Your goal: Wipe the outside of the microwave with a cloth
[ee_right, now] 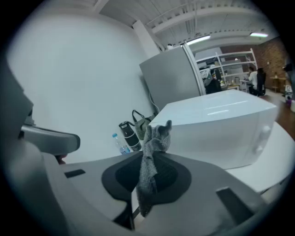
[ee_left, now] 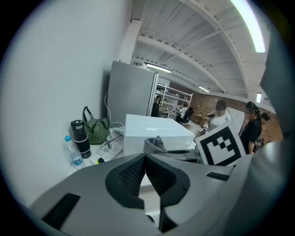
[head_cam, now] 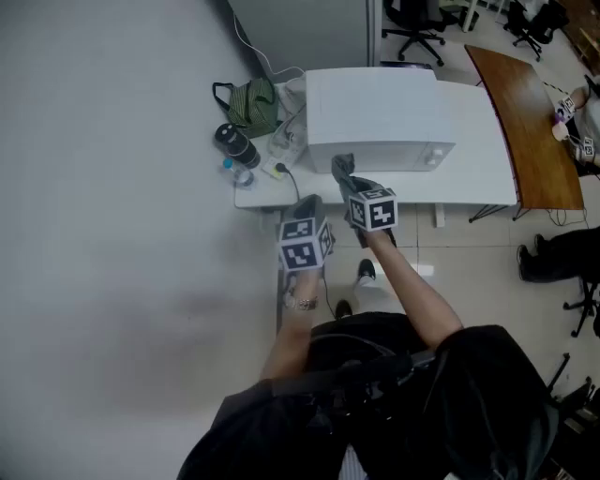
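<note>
- Right gripper view: the right gripper [ee_right: 150,161] clamps the cloth [ee_right: 155,137], short of the microwave [ee_right: 221,124].
- The left gripper [ee_left: 145,157] has its jaws together, empty.
- Probably the approach; next, press the cloth onto the casing.

At the left end of the white counter [head_cam: 469,183] a green bag [head_cam: 251,103], a black flask [head_cam: 235,145] and a small blue-capped bottle [head_cam: 240,173] stand close together, beside a power strip [head_cam: 277,169]. A grey cabinet [head_cam: 300,33] rises behind them. A brown counter [head_cam: 530,131] adjoins on the right, with 2 office chairs [head_cam: 417,23] beyond.
</note>
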`<act>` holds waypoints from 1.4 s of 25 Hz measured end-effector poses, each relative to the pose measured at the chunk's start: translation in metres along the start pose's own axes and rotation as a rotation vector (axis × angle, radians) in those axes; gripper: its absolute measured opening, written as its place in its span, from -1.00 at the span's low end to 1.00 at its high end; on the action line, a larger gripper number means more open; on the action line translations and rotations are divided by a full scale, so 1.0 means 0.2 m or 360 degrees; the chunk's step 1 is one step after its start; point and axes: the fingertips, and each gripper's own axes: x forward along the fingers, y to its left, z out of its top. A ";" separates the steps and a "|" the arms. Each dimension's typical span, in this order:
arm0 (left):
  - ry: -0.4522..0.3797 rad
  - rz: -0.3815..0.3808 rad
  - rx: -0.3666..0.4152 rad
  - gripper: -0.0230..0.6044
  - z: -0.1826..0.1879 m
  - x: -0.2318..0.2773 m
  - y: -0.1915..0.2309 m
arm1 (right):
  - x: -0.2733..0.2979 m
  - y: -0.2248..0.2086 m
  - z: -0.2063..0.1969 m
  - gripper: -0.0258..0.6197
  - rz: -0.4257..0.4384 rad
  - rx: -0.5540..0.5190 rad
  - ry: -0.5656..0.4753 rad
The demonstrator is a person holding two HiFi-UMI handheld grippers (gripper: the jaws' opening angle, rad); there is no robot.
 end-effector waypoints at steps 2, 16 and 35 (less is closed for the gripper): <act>-0.0014 0.0036 -0.0002 -0.92 0.05 0.07 0.02 | 0.15 -0.01 0.01 -0.79 0.0042 -0.0043 0.0062; 0.0028 -0.0052 0.0037 -0.92 0.15 0.37 -0.05 | 0.34 -0.44 0.22 -0.79 -0.0061 0.0307 -0.0003; -0.0157 -0.0260 0.0096 -0.92 0.48 0.59 -0.18 | -0.55 -1.60 0.17 -0.79 -0.0878 0.0521 -0.0206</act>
